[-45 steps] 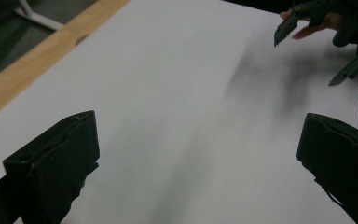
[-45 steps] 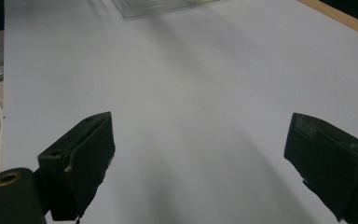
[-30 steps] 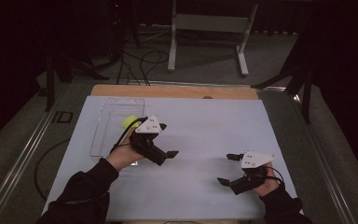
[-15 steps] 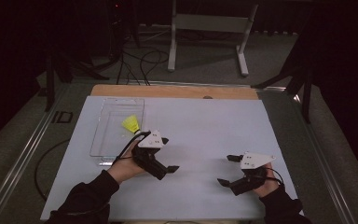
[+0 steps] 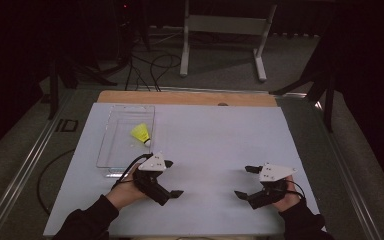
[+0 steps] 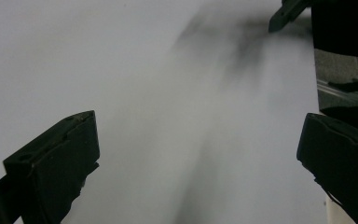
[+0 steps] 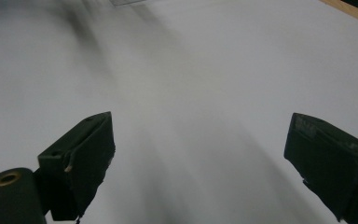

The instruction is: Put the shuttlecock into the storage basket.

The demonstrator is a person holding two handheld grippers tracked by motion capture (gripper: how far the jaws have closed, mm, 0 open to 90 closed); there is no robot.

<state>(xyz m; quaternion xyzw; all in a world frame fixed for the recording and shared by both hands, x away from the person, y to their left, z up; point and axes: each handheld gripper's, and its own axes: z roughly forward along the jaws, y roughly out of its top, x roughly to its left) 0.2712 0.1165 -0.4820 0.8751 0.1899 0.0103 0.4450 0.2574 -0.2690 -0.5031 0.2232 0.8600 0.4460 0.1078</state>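
A yellow shuttlecock (image 5: 140, 133) lies inside a clear plastic tray (image 5: 106, 151) at the left of the white table top (image 5: 215, 135). My left gripper (image 5: 173, 178) rests just in front of the tray's near right corner, apart from the shuttlecock. In the left gripper view my left gripper (image 6: 198, 135) is open over bare white surface. My right gripper (image 5: 242, 181) sits near the front right of the table. In the right gripper view my right gripper (image 7: 200, 126) is open with nothing between its jaws.
A wooden strip (image 5: 190, 98) runs along the table's far edge. The other gripper's jaw tip (image 6: 284, 14) shows at the top right of the left gripper view. Cables (image 5: 45, 175) trail at the table's left, and a metal stand (image 5: 220, 30) is beyond it.
My left gripper has drawn back from beside the shuttlecock toward the near edge of the table. The shuttlecock stays in the tray. My right gripper has not moved.
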